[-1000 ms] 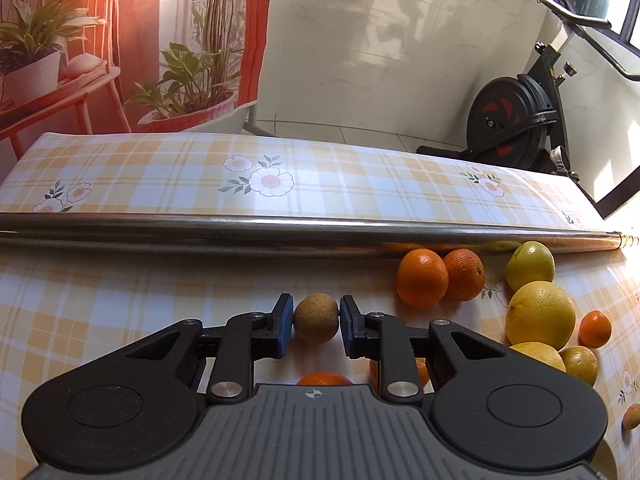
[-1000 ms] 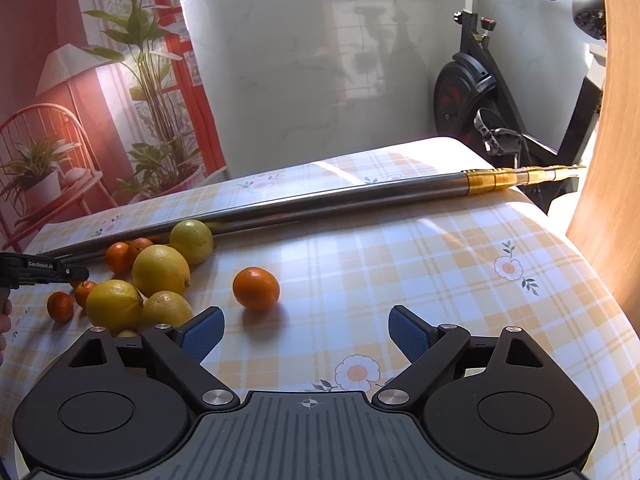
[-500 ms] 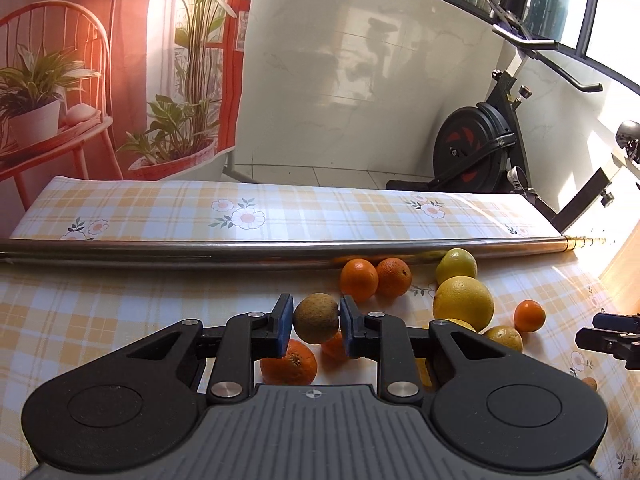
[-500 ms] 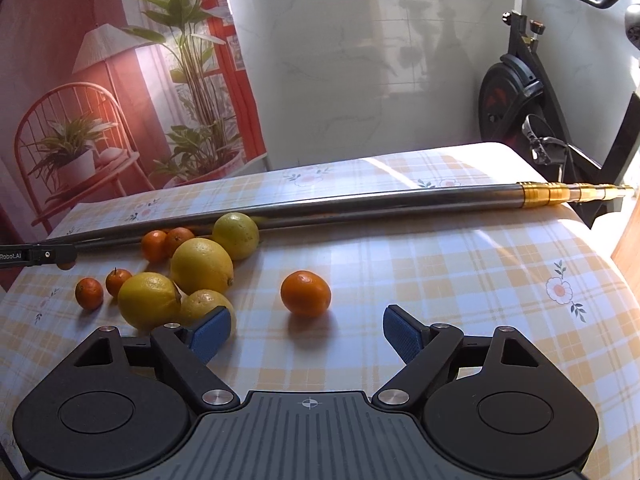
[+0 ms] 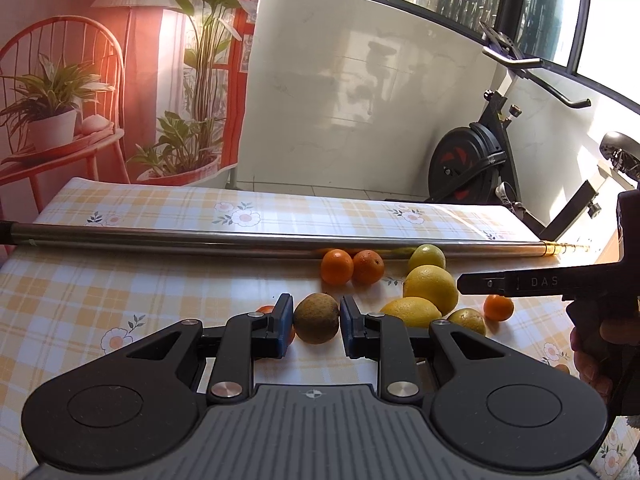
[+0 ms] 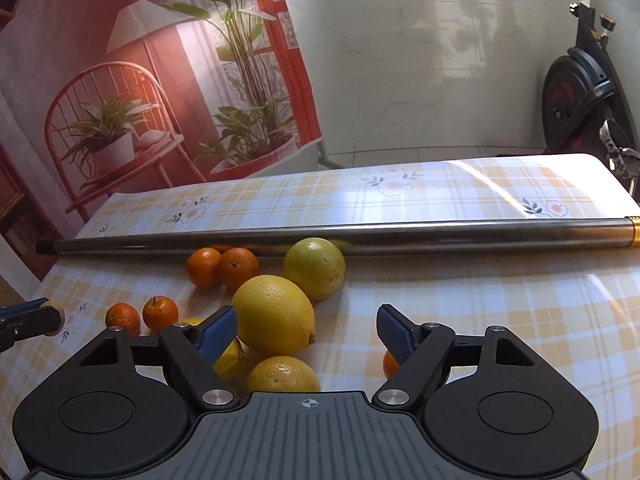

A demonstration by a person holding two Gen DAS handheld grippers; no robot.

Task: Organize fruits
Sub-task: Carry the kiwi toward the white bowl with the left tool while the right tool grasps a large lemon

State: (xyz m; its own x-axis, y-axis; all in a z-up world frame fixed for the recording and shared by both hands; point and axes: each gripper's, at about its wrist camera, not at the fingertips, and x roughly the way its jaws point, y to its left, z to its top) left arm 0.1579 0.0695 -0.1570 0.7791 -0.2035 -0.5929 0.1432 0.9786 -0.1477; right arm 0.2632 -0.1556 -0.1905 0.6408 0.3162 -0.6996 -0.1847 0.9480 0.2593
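A brown fruit [image 5: 316,323] is clamped between the left gripper's [image 5: 316,326] blue pads; the right gripper [image 6: 307,330] is held wide open above lemons [image 6: 274,315].

Right tongs [image 6: 307,326] spread wide, nothing between the blue pads [image 6: 218,330]. Large lemon [image 6: 274,316] sits just ahead of the left pad, inside the gap. Yellow-green citrus [image 6: 315,267] beyond it, against the metal pole [image 6: 360,234] lying across the desk [image 6: 500,300]. Two oranges [image 6: 222,267] ahead-left, touching each other. Two small mandarins [image 6: 142,315] further left. Another lemon [image 6: 282,374] close under the tongs body. Small orange fruit [image 6: 389,364] partly hidden behind the right finger. Left tongs tip [image 6: 30,318] at far left edge.
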